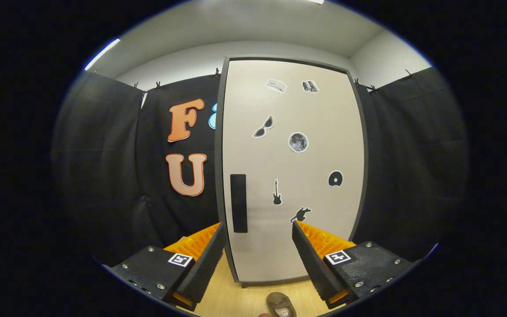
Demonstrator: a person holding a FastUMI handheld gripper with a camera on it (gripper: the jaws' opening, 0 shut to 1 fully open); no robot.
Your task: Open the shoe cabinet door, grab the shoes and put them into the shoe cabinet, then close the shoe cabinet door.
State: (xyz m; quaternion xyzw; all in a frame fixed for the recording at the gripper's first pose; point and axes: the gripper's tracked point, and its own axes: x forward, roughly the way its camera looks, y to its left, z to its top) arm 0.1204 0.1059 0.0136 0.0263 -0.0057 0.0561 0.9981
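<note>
Black booth cloth frames the closed shoe cabinet door [295,171]; your gripper [258,231] (fingers spread, empty) could slip off its handle [238,203], I'd judge.

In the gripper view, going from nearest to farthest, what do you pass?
Brown shoe on the wooden floor, lying low between the open, empty tongs → closed shoe cabinet door with its dark handle and stickers → black cloth wall behind.
</note>
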